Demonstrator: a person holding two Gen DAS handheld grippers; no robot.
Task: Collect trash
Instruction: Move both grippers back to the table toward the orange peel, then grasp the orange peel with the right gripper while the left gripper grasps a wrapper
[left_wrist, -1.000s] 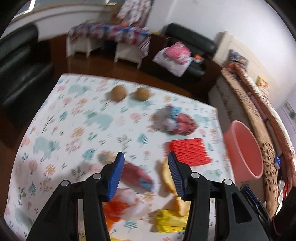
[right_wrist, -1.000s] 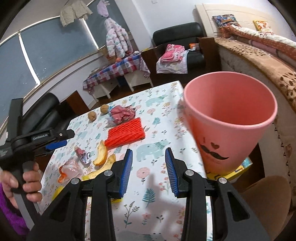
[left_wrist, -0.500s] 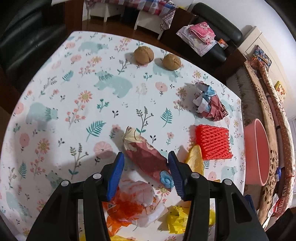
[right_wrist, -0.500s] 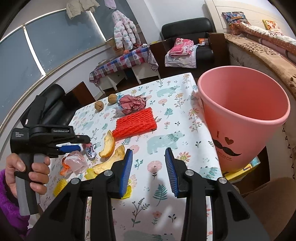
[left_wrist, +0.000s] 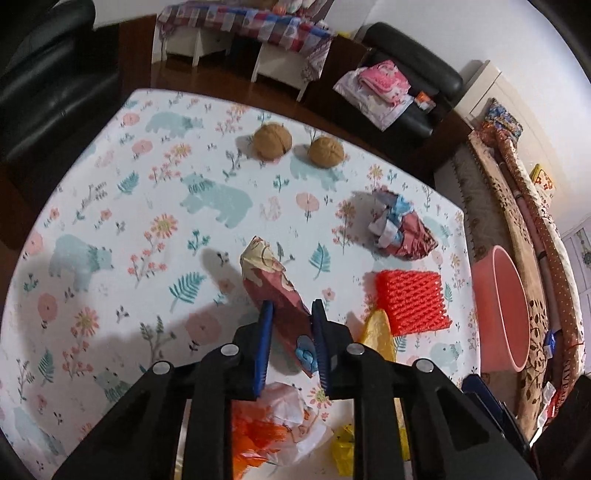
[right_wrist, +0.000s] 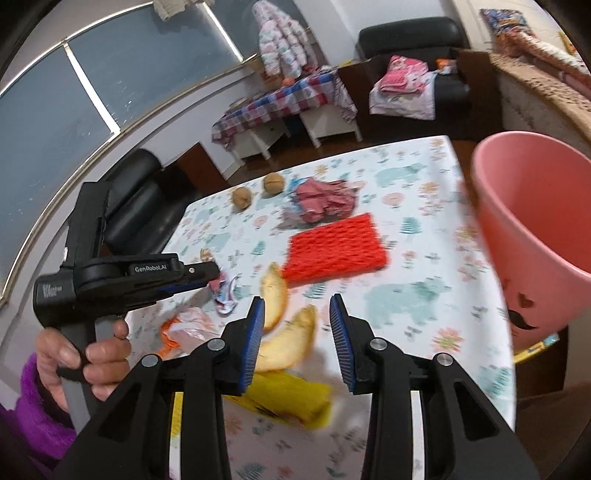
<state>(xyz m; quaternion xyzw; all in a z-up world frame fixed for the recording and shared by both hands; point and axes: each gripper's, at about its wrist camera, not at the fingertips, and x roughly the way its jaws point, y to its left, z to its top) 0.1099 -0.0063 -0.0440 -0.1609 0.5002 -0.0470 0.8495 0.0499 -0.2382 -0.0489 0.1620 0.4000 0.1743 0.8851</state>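
My left gripper (left_wrist: 291, 325) points down over the table, pinched on a crumpled maroon wrapper (left_wrist: 275, 291) — cream-tipped, lying lengthwise; my right gripper (right_wrist: 297, 325) gapes wide.

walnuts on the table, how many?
2. Both sit at the far edge of the tablecloth, side by side but apart: one walnut on the left, the other walnut just to its right. Nothing suggests others hidden.
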